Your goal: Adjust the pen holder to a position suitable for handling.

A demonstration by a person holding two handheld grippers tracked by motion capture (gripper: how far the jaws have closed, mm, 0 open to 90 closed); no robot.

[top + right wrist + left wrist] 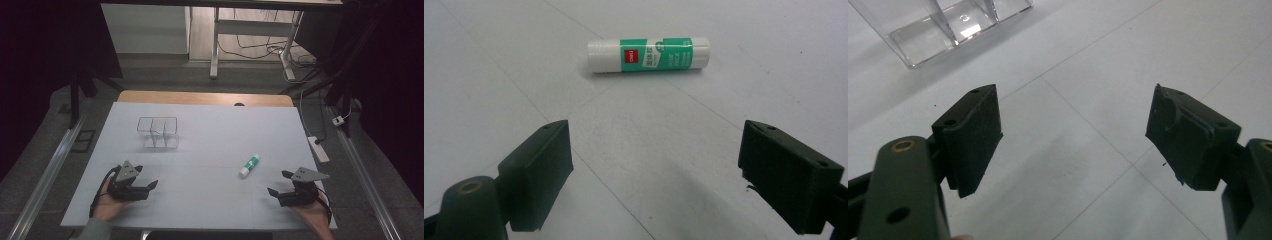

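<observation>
Green-and-white cylindrical glue stick lies ahead of the wide-open, empty right gripper; an off-centre pinch could roll it away.

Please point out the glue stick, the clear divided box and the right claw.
glue stick (649,54), right gripper view, on its green label.
clear divided box (158,133), high view, on its middle divider.
right claw (281,182), high view, midway between its fingertips.
</observation>
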